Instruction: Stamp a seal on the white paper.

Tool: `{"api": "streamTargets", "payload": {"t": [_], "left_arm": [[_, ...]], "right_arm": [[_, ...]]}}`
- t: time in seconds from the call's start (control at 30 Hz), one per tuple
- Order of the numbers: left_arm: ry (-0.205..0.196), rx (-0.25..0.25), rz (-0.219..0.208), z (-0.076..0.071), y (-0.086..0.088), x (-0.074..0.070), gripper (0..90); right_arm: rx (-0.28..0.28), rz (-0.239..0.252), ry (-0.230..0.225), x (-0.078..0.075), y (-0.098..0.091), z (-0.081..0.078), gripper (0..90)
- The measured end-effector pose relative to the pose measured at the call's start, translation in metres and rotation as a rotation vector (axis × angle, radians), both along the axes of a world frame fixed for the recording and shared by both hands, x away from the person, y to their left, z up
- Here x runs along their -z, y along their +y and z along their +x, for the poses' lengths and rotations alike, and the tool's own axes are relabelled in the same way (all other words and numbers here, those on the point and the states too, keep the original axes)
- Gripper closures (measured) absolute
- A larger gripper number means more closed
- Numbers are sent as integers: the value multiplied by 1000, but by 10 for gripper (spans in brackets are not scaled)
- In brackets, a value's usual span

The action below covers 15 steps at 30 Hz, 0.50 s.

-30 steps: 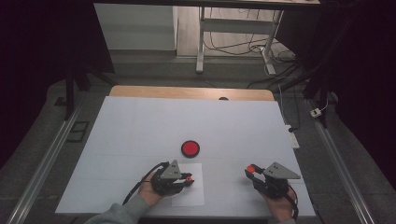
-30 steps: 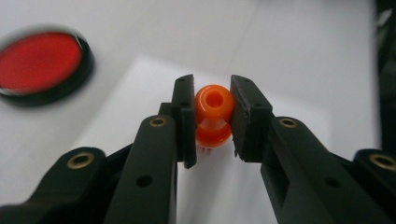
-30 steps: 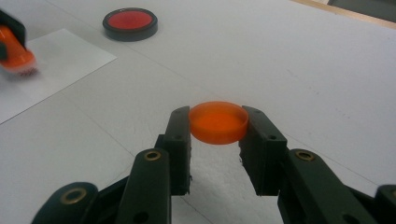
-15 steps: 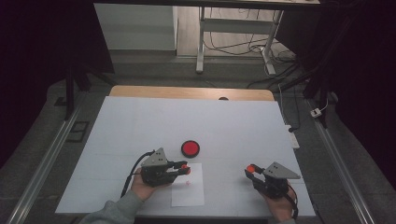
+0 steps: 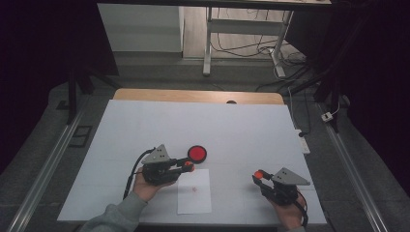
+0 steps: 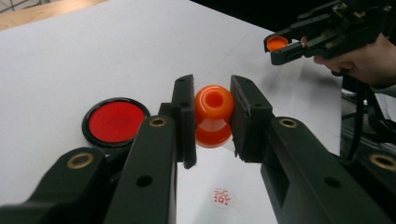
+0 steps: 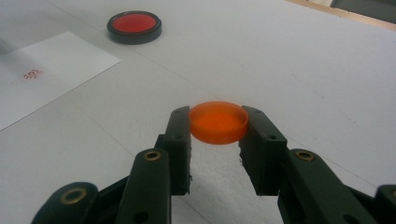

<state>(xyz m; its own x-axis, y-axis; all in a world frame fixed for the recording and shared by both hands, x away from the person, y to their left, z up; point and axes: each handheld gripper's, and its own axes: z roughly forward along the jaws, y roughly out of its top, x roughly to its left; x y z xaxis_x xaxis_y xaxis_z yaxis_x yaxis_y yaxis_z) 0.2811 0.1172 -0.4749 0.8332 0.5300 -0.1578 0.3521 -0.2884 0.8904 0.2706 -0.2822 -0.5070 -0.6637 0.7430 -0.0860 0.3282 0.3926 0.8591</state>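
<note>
My left gripper (image 6: 212,119) is shut on an orange stamp (image 6: 213,114) with a round knob and a hole in its top; in the high view the left gripper (image 5: 187,166) hangs just above the upper left corner of a white paper sheet (image 5: 194,195). The sheet carries a small red stamp mark (image 6: 221,197). A red ink pad in a black round case (image 5: 197,153) lies just beyond the gripper. My right gripper (image 7: 217,126) is shut on a flat orange cap (image 7: 217,121), held low over the table at the front right, where the high view also shows the right gripper (image 5: 259,175).
A large white sheet covers the table (image 5: 203,125), with a wooden strip (image 5: 198,95) along its far edge. Metal rails (image 5: 46,169) run down both sides. Cables and desk legs (image 5: 209,43) lie on the floor beyond.
My left gripper has lifted off the paper with the stamp and shifted left and a little farther away, toward the ink pad. The right gripper has stayed where it was.
</note>
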Motion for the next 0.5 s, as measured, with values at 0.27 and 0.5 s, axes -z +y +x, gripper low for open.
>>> {"api": "streamTargets", "payload": {"t": [0.27, 0.5], "left_arm": [[3, 8, 13, 2, -4, -2, 721], [6, 12, 18, 3, -4, -2, 721]], "right_arm": [[-3, -8, 3, 1, 1, 1, 644], [0, -3, 4, 2, 0, 1, 644]]}}
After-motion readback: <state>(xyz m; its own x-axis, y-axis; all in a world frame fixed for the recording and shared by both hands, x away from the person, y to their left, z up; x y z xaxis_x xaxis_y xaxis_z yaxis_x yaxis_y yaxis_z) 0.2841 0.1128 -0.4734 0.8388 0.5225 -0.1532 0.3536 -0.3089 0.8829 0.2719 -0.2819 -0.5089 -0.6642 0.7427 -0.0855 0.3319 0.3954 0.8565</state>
